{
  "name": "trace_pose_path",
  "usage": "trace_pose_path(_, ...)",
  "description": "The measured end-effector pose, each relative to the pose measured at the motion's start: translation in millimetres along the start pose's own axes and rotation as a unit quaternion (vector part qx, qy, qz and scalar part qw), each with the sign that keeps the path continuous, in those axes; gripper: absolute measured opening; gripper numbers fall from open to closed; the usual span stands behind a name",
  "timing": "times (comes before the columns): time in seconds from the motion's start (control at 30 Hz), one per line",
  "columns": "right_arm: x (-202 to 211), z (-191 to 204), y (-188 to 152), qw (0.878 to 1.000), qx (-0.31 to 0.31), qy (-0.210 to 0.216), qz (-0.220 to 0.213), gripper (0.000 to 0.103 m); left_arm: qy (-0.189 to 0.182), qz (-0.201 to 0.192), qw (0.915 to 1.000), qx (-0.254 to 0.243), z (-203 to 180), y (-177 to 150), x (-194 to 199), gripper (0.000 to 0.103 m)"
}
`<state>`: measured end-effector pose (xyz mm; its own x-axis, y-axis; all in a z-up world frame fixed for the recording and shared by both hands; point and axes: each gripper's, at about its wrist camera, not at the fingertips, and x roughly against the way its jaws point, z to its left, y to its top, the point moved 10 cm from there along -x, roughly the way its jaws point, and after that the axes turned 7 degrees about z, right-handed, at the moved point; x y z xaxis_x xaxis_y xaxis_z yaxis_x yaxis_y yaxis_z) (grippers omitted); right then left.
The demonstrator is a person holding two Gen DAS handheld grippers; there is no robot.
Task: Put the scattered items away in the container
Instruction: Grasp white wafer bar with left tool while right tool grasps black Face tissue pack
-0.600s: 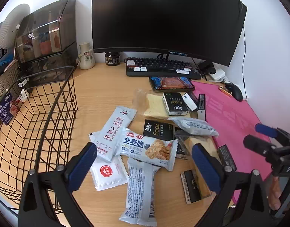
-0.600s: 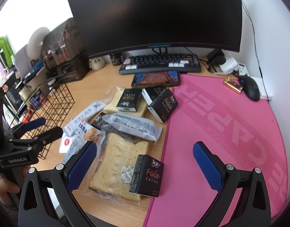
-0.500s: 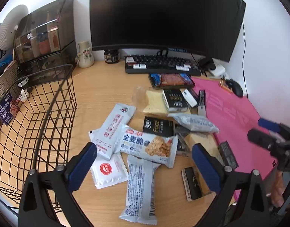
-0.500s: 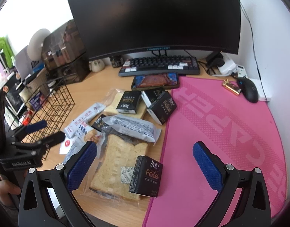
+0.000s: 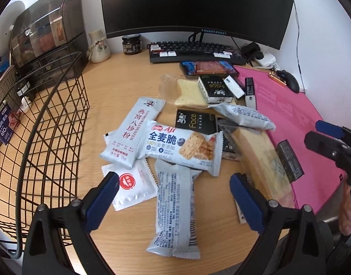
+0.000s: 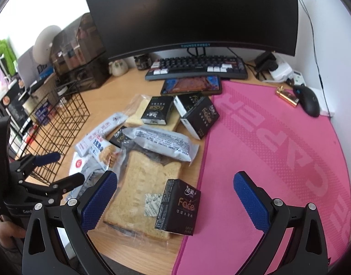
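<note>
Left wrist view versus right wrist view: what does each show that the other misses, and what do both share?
Only the left wrist view shows the inside of the wire basket, the square white sachet in full, and the long white packet under the open left claw.

Only the right wrist view shows the front of the nearest black Face box, between the open right claw's fingers, and the green plant.

Both show the monitor, keyboard, pink mat and bagged bread slice.
</note>
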<state>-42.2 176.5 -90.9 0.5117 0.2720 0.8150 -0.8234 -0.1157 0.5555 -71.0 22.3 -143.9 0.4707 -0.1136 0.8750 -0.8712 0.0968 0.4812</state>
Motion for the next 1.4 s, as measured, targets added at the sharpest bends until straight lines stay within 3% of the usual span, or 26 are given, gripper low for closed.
trace_pose_path(0.23,7,5,3,1.000,0.000,-0.005,-0.011,0.102,0.023,-0.032,0.9992,-0.006,3,11,23,0.097)
trace_pose_path(0.5,2,12,-3,1.000,0.013,-0.004,0.001,0.102,0.016,-0.032,0.9993,-0.001,2,11,29,0.097)
trace_pose_path(0.73,6,5,-3,1.000,0.005,-0.004,-0.001,0.102,0.021,-0.013,0.9995,-0.018,-6,1,18,0.097)
trace_pose_path(0.97,-2,2,-3,1.000,0.002,-0.005,0.007,0.102,-0.002,0.027,0.9996,-0.009,-3,-19,-17,0.097)
trace_pose_path(1.1,-6,1,-4,1.000,0.003,-0.005,0.013,0.102,0.019,0.036,0.9990,-0.018,-1,-23,-27,0.096)
trace_pose_path(1.17,-6,1,-4,1.000,0.003,-0.006,0.012,0.102,0.013,0.032,0.9991,-0.026,-5,-22,-29,0.090)
trace_pose_path(1.27,-7,-3,-2,1.000,-0.004,-0.005,0.012,0.102,0.009,0.048,0.9985,-0.026,-2,-25,-38,0.069)
trace_pose_path(1.3,-8,-4,-2,1.000,-0.005,-0.005,0.013,0.102,0.006,0.054,0.9982,-0.025,-2,-26,-41,0.050)
trace_pose_path(1.33,-8,-6,-2,1.000,-0.006,-0.006,0.015,0.102,0.001,0.059,0.9980,-0.024,-1,-26,-44,0.043)
trace_pose_path(1.4,-7,-10,-3,1.000,-0.008,-0.010,0.015,0.102,-0.002,0.056,0.9981,-0.025,-1,-24,-46,0.043)
